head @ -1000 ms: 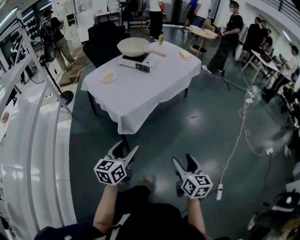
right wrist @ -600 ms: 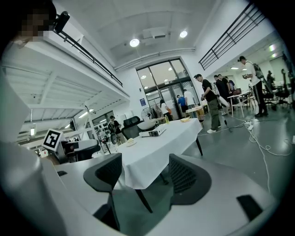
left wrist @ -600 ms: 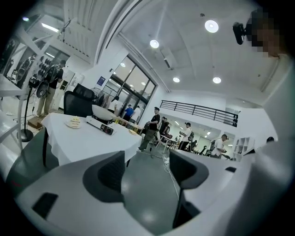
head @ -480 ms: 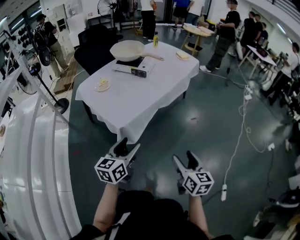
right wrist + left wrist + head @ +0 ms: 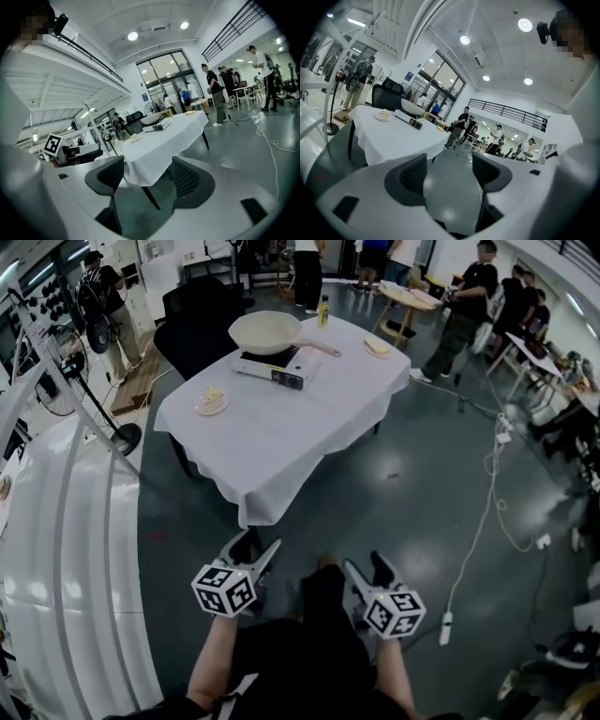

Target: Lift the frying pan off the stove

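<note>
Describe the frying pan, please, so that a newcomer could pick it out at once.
Look at the table with the white cloth; a flat portable stove sits near its far edge. The frying pan rests on that stove: cream, round, with a long handle pointing right, far bigger than the small plate nearby.

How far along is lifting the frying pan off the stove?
Nothing is done: the frying pan sits on the stove on the table. The left gripper and right gripper are open, empty, short of the table. Remaining: approach, grasp the handle, lift.
</note>
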The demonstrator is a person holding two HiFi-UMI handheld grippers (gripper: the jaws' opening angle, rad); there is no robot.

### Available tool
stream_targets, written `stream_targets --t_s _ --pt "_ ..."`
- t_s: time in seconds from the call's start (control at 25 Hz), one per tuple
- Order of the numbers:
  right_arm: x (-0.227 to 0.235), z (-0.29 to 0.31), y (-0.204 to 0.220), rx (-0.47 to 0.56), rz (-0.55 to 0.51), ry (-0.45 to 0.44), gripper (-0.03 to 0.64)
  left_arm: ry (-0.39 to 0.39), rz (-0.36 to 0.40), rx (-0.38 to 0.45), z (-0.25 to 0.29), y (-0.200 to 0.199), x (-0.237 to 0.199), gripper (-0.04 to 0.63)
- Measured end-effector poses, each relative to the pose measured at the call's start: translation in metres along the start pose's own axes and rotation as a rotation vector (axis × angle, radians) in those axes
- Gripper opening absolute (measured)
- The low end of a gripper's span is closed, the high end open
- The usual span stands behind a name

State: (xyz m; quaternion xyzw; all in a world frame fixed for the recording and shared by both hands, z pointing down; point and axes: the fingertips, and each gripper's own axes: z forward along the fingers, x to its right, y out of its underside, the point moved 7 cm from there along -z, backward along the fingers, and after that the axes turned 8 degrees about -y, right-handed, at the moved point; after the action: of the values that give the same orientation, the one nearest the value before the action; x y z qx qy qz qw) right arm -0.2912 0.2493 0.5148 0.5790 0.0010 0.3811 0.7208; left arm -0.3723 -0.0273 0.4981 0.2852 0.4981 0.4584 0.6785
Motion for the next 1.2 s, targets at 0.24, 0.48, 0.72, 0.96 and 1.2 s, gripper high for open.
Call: stream_targets --t_s 0.24,0.48,0.72,0.96,1.2 --pt "0.012 0.038 -0.020 -0.023 -0.008 -0.050 0.308 -0.039 -0.012 0.011 0.022 -0.016 -0.017 0.288" --pt "0.062 0.081 -0.067 -0.016 -0.031 -0.077 0.308 -0.047 -0.032 0.040 0.093 -0.047 -0.018 0.288" --pt "0.124 0.125 -0.120 0.016 -0.034 -0.074 0.308 -0.018 -0.028 0.081 0.177 -0.090 -0.011 0.288" --pt "0.166 0.168 -0.165 -0.012 -0.061 -0.094 0.308 -0.027 -0.043 0.094 0.239 -0.122 -0.014 0.288" --pt "0.209 0.204 -0.197 -0.036 -0.071 -0.116 0.308 -0.059 -0.070 0.105 0.293 -0.142 -0.019 0.288"
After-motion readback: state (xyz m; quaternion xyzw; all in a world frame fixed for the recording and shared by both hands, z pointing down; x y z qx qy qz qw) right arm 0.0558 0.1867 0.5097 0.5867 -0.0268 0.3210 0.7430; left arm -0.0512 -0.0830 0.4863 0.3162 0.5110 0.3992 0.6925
